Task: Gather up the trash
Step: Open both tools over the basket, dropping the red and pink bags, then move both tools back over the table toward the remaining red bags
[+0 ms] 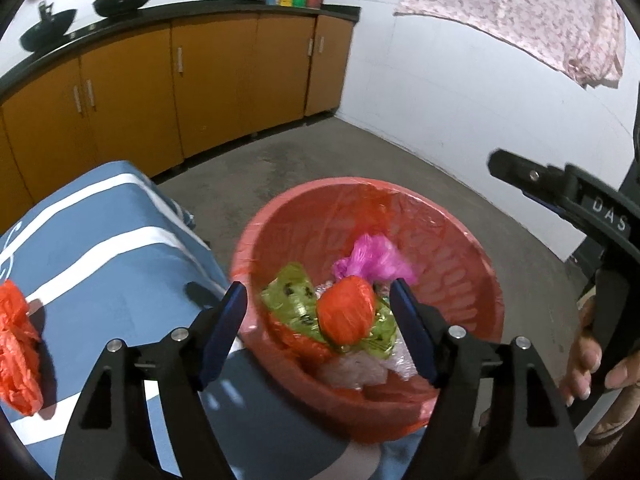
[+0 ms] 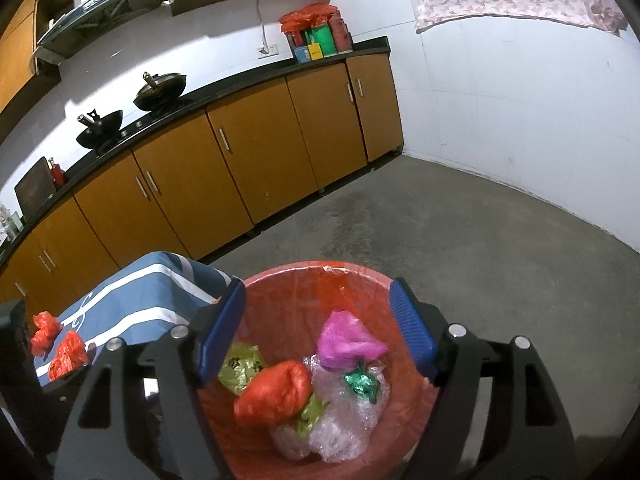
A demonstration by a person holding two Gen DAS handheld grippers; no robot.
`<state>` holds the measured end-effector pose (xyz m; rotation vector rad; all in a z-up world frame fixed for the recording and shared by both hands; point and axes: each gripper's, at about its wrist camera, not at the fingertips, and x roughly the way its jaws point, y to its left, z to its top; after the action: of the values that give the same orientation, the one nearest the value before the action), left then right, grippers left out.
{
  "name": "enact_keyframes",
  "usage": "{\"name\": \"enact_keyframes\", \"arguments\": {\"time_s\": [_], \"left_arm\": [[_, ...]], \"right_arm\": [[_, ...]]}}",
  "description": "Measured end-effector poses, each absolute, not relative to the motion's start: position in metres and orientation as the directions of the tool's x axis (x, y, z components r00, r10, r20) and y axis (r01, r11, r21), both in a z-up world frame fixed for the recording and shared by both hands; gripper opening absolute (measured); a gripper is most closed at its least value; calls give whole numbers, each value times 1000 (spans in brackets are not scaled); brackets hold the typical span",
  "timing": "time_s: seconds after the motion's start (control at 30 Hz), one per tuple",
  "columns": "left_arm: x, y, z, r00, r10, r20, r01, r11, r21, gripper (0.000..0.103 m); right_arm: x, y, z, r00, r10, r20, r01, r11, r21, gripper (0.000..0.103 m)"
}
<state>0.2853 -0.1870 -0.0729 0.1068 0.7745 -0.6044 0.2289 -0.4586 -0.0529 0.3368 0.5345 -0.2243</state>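
Observation:
A red bin (image 1: pixel 476 280) (image 2: pixel 424 408) with a red liner stands on the floor beside a table. Inside lie a crumpled orange bag (image 1: pixel 346 308) (image 2: pixel 274 396), a pink bag (image 1: pixel 374 258) (image 2: pixel 346 338), a yellow-green wrapper (image 1: pixel 290 292) (image 2: pixel 240 366), bubble wrap (image 2: pixel 344 428) and a green foil scrap (image 2: pixel 362 386). My left gripper (image 1: pixel 318 288) hangs open over the bin, and its pads touch nothing. My right gripper (image 2: pixel 317 286) (image 1: pixel 560 196) is open above the bin too, empty. More orange bags (image 1: pixel 16 344) (image 2: pixel 68 354) lie on the table's blue striped cloth (image 1: pixel 104 248) (image 2: pixel 140 296).
Orange cabinets (image 2: pixel 256 160) under a black counter line the far wall, with two woks (image 2: pixel 160 90) on top. White walls (image 2: pixel 520 120) close the right side above the grey concrete floor (image 2: pixel 460 232). A person's hand (image 1: pixel 584 360) holds the right gripper's handle.

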Motion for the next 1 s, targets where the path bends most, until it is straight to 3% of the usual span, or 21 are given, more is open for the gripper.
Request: {"name": "enact_keyframes", "arguments": {"time_s": [0.2,0.33,0.5,0.8,1.0], "left_arm": [[281,-141,-57,631,-430,-646,473,873,-118,79],[273,-85,-40,717,-368,-592,385,917,-104,85],[264,-8,-26,816,-206,-540,200,977,-71,95],[258,135,-46,823,147,-548,-162,987,22,97],[251,192,-58,788,259,-559,-281,959,48,100]], "right_arm": [[233,-439,-48,844,-104,-526,262,936,236,74],[239,-406,-43,854,-66,-515,201,956,212,84],[247,-339,-37,868,31,-495,72,980,186,95],[269,-194,-49,807,260,-530,-184,964,192,96],[287,-120,-63,743,336,-579,-268,942,204,96]]}}
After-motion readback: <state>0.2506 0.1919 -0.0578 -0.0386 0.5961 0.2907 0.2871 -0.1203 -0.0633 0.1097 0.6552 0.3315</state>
